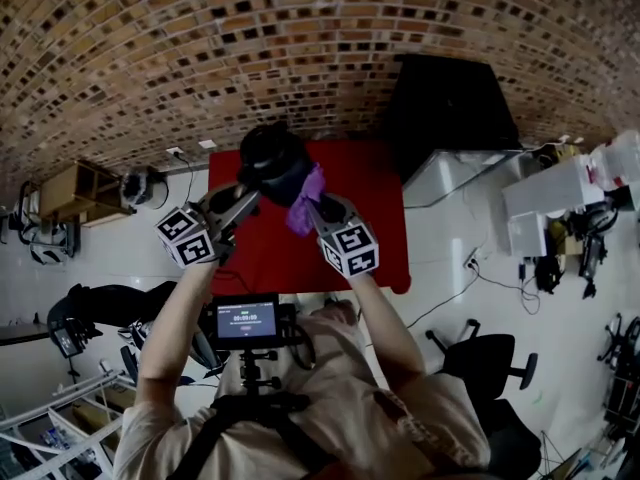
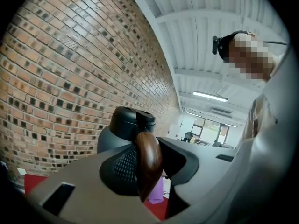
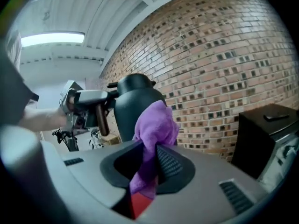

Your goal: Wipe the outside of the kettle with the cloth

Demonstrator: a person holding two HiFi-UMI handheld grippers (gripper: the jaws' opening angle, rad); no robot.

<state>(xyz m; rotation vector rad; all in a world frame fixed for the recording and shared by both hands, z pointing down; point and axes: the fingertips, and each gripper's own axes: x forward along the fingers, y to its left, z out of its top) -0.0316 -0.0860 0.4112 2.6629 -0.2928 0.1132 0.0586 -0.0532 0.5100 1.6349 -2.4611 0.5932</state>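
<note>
The dark grey kettle (image 1: 272, 163), rounded in body with a black lid on top, was held up in the air above the red table (image 1: 365, 243), in front of the brick wall (image 1: 300, 38). It stood upright, its long axis running up and down, lid uppermost. Its brown wooden handle (image 2: 148, 160) stuck out from the upper part of its near left side, hanging downward like a short bar. The left gripper (image 1: 245, 200) had its jaws closed part way, clamped on that handle with both pads pressed against the wood, and so carried the kettle. The right gripper (image 1: 318, 208) had its jaws closed tight on a soft purple cloth (image 3: 154, 125); the cloth bunched up out of the jaws and lay against the kettle's near right side, with a tail hanging below the pads. The two grippers sat close together, near each other on either side of the kettle. A black box-shaped appliance (image 1: 450, 108) stood at the table's far right, well apart from the kettle. Farther right on the floor were a black office chair (image 1: 495, 358) and a white desk (image 1: 545, 193); a wooden shelf unit (image 1: 80, 188) stood at the far left. Nothing lay between the cloth and the kettle.
</note>
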